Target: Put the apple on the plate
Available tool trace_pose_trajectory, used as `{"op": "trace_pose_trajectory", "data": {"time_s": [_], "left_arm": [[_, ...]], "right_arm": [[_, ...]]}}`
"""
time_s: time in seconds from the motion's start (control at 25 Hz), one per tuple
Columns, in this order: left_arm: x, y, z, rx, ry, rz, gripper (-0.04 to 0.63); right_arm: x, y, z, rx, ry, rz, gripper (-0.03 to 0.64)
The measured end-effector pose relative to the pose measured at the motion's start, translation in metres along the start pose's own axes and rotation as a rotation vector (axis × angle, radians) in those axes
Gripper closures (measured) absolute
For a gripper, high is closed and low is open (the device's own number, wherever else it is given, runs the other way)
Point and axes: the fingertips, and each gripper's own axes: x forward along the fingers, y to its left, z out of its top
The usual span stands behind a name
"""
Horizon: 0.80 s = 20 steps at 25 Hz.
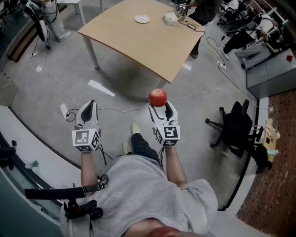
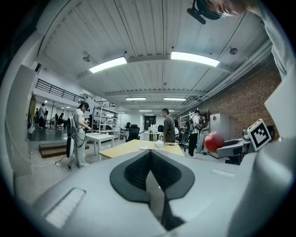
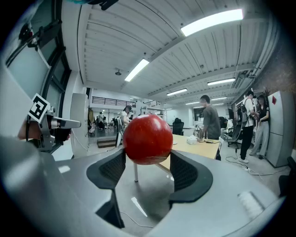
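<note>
A red apple (image 1: pixel 157 97) is clamped between the fingertips of my right gripper (image 1: pixel 160 107), held in the air over the grey floor. In the right gripper view the apple (image 3: pixel 147 140) fills the space between the two dark pads, which press on its sides. My left gripper (image 1: pixel 89 109) hangs level to the left with its pads together and nothing in them (image 2: pixel 150 159). A small white plate (image 1: pixel 142 19) lies on the far side of the wooden table (image 1: pixel 138 44), well ahead of both grippers. From the left gripper view the apple (image 2: pixel 214 141) shows at the right.
A white tissue box (image 1: pixel 170 19) and a metal kettle (image 1: pixel 180 9) stand on the table near the plate. A black office chair (image 1: pixel 236 127) is at the right. Cables and a power strip (image 1: pixel 64 110) lie on the floor. People stand beyond the table (image 2: pixel 134 147).
</note>
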Motion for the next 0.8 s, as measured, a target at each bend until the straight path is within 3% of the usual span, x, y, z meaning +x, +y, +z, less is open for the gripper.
{"op": "trace_pose_trajectory", "data": {"time_s": [0.24, 0.8], "left_arm": [[0.008, 0.003, 0.007, -0.003, 0.009, 0.017, 0.575], [0.079, 0.038, 0.017, -0.001, 0.004, 0.146, 0.575]], "right_arm": [[0.016, -0.003, 0.008, -0.002, 0.007, 0.024, 0.311], [0.121, -0.021, 0.039, -0.001, -0.032, 0.200, 0.308]]}}
